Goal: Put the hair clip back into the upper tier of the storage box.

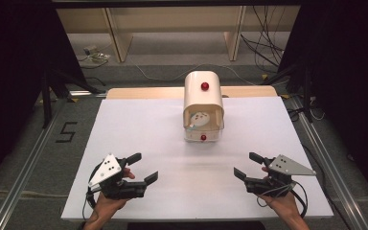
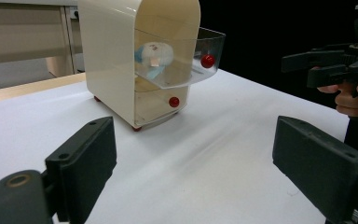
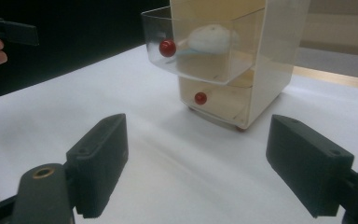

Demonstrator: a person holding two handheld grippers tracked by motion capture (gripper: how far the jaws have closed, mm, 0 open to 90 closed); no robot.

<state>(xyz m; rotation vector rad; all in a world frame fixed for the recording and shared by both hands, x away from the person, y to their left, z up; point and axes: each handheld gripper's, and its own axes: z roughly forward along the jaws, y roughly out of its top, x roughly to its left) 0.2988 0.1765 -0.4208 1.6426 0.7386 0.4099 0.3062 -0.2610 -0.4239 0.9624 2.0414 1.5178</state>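
1. Cream-coloured plastic mini cabinet with an arched top [image 1: 203,98] stands on the white table [image 1: 139,129], ahead of both tools and roughly midway between them, well apart from each.
2. Its clear plastic upper drawer with a red ball knob [image 2: 191,58] is pulled out toward the tools; inside lies a white rounded bundle with a pale blue part [image 2: 154,55] (what it is exactly is too blurred to tell).
3. Below it, the clear lower drawer with its own red knob [image 2: 173,101] sits pushed in, flush with the cabinet front.
4. A third red knob [image 1: 204,86] sits on the cabinet's curved top.
5. The left black two-jaw gripper [image 1: 141,168] is held just above the table's near edge, jaws spread wide with nothing between them; in the left gripper view the cabinet lies ahead and slightly left of the gap.
6. The right black two-jaw gripper [image 1: 247,166] is likewise spread wide and empty, with the cabinet ahead and a little right of its gap in the right gripper view.
7. Each gripper carries a grey three-cornered plate [image 1: 106,168] on top, and the two tools sit well apart from one another.
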